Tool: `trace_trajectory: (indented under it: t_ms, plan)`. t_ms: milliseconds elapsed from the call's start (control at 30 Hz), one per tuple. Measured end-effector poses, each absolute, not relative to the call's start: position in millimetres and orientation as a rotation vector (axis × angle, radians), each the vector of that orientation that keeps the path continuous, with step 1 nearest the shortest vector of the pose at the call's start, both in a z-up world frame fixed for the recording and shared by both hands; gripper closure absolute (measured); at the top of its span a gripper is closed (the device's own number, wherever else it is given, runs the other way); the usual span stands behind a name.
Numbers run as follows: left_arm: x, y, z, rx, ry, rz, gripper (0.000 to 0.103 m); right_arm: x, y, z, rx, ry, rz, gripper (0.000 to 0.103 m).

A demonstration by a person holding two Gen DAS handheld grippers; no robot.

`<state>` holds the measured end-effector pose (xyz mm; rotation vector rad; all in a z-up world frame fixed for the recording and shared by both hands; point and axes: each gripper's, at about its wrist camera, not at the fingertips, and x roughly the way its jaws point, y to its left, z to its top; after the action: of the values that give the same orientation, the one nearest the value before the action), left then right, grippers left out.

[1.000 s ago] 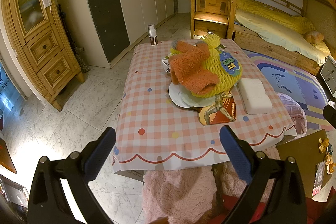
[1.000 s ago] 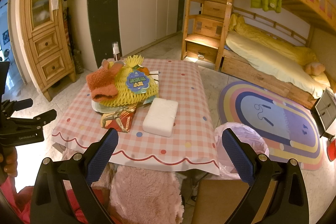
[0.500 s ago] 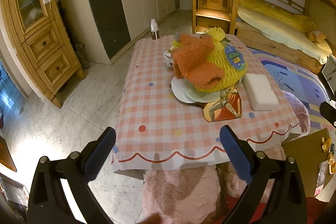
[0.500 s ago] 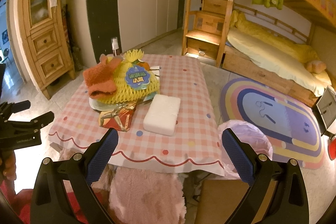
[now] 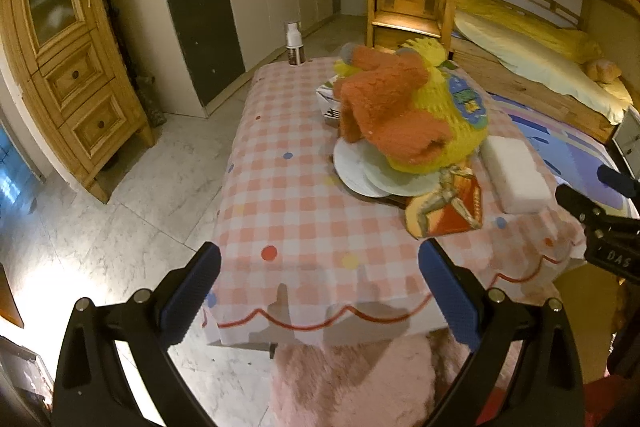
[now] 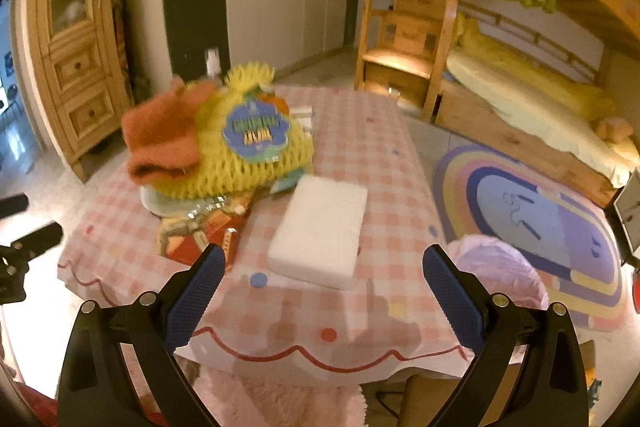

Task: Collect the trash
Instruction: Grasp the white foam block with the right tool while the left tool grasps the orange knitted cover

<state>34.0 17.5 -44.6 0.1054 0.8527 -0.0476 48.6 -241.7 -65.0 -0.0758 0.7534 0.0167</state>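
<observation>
Left wrist view looks down over a low surface [image 5: 288, 187] covered in a pink-and-white checked cloth with coloured dots. The left hand-held gripper [image 5: 320, 291] hangs at the near edge, its 2 blue-padded fingers [image 5: 191, 297] spread wide with nothing between them. The right hand-held gripper [image 6: 324, 297] is just as wide and empty, poised over the near edge of the same surface, in front of a white rectangular foam block [image 6: 320, 231] that lies flat on the cloth.

The trash sits in a heap past the middle of the surface. A yellow foam fruit net with a round blue label [image 6: 256, 151] is piled on 2 overlapping white paper plates [image 5: 368, 175], and a fuzzy orange cloth [image 5: 388, 115] is draped over the net's left side. A crumpled red-and-gold snack wrapper [image 5: 444, 207] lies against the plates on the near side, just beside the foam block [image 5: 514, 173]. A small bottle with a white cap and dark label [image 5: 295, 44] stands upright at the far left corner, well apart from the heap.

A bin lined with a pale pink bag [image 6: 500, 275] stands on the floor by the surface's right side. A shaggy pink seat [image 5: 360, 383] shows below the near edge.
</observation>
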Motion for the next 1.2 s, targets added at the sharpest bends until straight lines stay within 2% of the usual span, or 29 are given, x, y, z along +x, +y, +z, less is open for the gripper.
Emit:
trace_trajectory:
  t_ms: [533, 600, 633, 833, 1033, 1200]
  plan:
    - [64, 7, -59, 0.109, 0.882, -0.086, 0.007, 92, -241, -110, 0.015, 0.882, -0.025, 0.009]
    - [65, 5, -59, 0.114, 0.883, -0.092, 0.007, 92, -242, -113, 0.029, 0.893, -0.018, 0.015]
    - [64, 4, -58, 0.117, 0.881, -0.094, 0.007, 90, -244, -113, 0.045, 0.892, -0.009, 0.038]
    - [64, -1, -52, 0.111, 0.862, -0.104, 0.007, 73, -255, -95, 0.048, 0.825, 0.003, 0.044]
    - [72, 4, -34, 0.073, 0.802, -0.118, 0.008, 53, -264, -70, 0.006, 0.764, 0.011, 0.044]
    - [94, -1, -28, 0.081, 0.768, -0.173, 0.034, 45, -265, -58, -0.013, 0.737, 0.007, 0.042]
